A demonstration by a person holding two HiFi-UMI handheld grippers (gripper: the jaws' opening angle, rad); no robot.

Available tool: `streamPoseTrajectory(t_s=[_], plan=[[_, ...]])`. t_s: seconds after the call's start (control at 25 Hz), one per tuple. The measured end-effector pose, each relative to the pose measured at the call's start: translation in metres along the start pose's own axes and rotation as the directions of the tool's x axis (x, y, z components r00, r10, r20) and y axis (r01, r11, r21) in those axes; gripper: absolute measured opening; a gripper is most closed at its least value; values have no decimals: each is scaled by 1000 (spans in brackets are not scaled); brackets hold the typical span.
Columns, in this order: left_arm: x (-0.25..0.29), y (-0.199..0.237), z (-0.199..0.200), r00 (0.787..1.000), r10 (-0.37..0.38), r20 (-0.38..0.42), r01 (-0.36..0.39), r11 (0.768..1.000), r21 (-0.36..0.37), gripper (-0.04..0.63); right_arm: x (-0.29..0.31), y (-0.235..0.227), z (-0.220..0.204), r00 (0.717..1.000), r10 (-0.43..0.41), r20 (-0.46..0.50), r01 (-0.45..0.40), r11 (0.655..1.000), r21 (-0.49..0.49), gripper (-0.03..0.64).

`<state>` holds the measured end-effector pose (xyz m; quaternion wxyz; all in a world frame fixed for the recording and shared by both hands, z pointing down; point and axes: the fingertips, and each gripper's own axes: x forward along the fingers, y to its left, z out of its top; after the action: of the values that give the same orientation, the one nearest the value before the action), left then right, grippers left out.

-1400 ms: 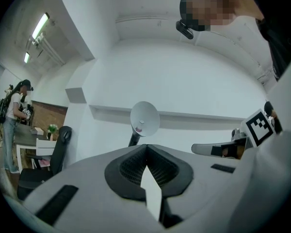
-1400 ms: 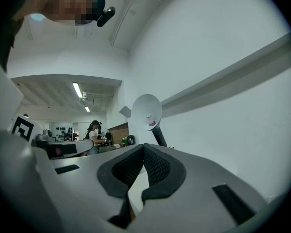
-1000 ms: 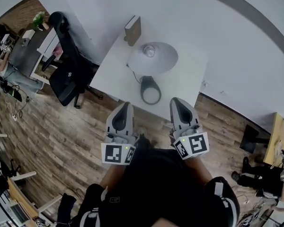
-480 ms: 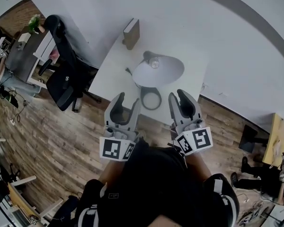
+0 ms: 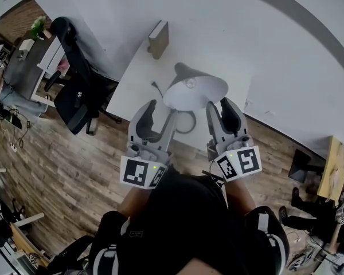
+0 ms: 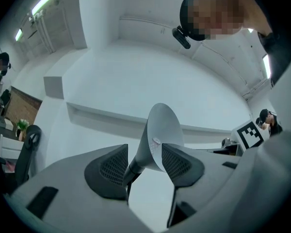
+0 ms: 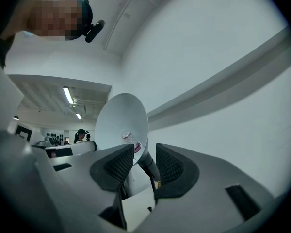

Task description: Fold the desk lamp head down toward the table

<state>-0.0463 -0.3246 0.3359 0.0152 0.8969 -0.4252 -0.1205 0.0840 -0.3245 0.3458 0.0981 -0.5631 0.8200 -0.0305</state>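
A white desk lamp stands on the white table (image 5: 132, 82), its cone shade (image 5: 196, 90) raised above the ring-shaped base (image 5: 187, 122). My left gripper (image 5: 159, 115) hovers at the table's near edge, just left of the lamp. Its jaws are opening, and nothing is pressed between them. My right gripper (image 5: 221, 110) hovers just right of the shade, its jaws opening too and holding nothing. In the left gripper view the shade (image 6: 163, 125) shows past the left gripper (image 6: 144, 152). In the right gripper view the shade (image 7: 120, 116) and bulb show past the right gripper (image 7: 145, 151).
A brown box (image 5: 159, 38) stands at the table's far corner, and a loose plug (image 5: 156, 86) lies left of the lamp. A black office chair (image 5: 74, 87) stands left of the table on the wooden floor. A white wall runs behind the table.
Both grippers have gone from shut to open. They have moved forward and up until they flank the lamp, with the shade now between them in the head view.
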Motion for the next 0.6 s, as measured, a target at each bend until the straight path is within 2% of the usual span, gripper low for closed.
streamPoseTrajectory(t_s=[0.16,0.6], plan=[[12,2,-2,1000,-9,-9,9,1000,-4,207,10,-1,1,1000,10,-3,-10,1000,-8,141],[19,-8,-3,998,-52,-27,52,999,2,75,16,7,-5,999,48,-17,-49,998,-34,84]])
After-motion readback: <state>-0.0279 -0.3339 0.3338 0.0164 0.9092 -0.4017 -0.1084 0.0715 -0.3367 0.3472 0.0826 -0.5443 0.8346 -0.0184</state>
